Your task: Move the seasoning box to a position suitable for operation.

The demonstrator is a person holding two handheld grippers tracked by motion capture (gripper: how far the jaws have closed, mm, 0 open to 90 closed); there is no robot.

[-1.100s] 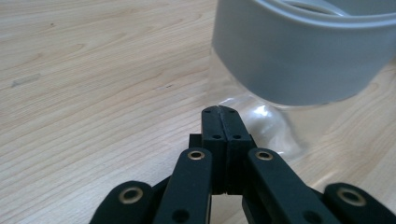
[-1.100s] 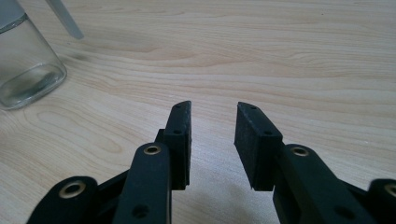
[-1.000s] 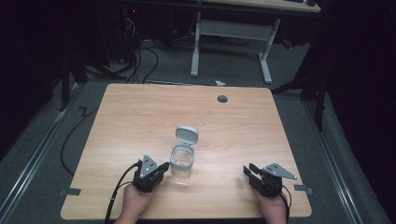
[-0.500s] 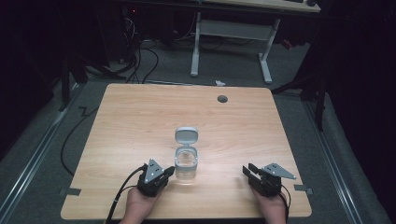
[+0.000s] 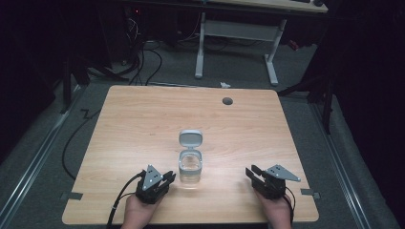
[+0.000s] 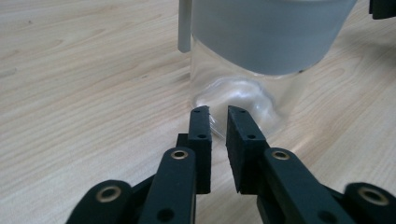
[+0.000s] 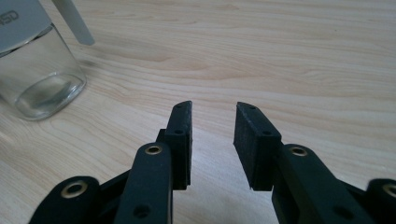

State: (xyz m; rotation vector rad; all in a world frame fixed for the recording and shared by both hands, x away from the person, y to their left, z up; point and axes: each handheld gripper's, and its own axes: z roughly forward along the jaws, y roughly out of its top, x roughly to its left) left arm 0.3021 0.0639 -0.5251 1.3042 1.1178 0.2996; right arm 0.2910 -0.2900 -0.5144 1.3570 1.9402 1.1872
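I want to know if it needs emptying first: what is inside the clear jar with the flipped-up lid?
Through the glass jar I see no contents, just the bare base and table grain behind it. The grey collar hides the upper part, so that stretch cannot be checked.

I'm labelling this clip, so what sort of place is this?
Probably a lab or recording workspace: a bare light wooden table on grey carpet, black cables on the floor, and a white-legged desk behind.

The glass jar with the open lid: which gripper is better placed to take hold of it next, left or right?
Probably the left. The left gripper sits right beside the glass jar, its jaws nearly touching the glass. The right gripper rests well apart from it, jaws open over bare table.
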